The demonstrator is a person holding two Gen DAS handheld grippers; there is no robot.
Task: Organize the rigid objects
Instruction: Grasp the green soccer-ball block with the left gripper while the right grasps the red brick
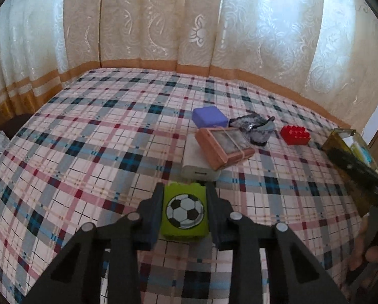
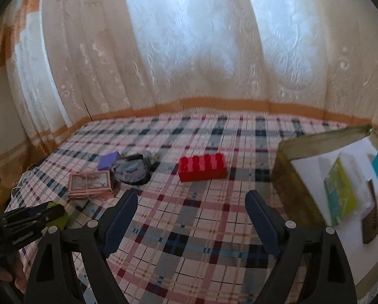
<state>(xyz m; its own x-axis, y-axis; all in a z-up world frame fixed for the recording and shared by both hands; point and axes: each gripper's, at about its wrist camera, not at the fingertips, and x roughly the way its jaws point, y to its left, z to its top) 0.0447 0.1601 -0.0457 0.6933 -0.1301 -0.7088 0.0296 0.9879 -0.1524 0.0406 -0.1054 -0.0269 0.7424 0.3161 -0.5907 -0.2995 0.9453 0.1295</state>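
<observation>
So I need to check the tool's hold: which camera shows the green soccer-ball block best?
The left wrist view: the green soccer-ball block sits clamped between the left tool, printed face up. The right wrist view shows only a green sliver.

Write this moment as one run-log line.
left gripper: shut on green soccer block | right gripper: open, empty | red brick: on bed

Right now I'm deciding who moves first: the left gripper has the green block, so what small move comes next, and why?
Probably lift the left gripper a little and start carrying the green block rightward toward the tin box. Its fingers are shut on the block, the box already holds sorted items, and the right gripper is open and empty, facing the red brick.
</observation>
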